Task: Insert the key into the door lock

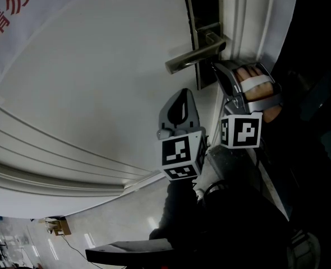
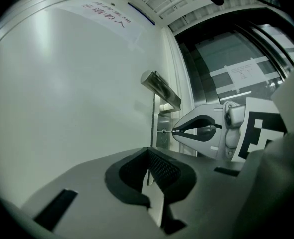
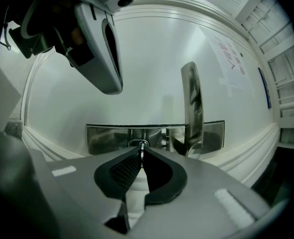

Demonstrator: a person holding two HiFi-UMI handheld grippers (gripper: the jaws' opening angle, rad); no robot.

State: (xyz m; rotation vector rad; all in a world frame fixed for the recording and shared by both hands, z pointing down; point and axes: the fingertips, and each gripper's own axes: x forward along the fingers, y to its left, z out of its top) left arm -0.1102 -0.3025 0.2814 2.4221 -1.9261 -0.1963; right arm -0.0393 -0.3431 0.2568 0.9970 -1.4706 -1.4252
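Key (image 3: 142, 146) sits pinched in the jaws of the right gripper (image 3: 141, 154), its tip at the lock (image 3: 107, 138) just under the door handle (image 3: 192, 103). So the pushing-in step looks to be on, and next comes a straight, gentle push. The left gripper (image 2: 148, 152), jaws closed on nothing, hangs below the handle, out of the way.

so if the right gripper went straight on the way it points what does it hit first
Most likely the keyhole in the lock plate: the right gripper is shut on the key, whose tip looks right at the slot. Exact depth is unclear.
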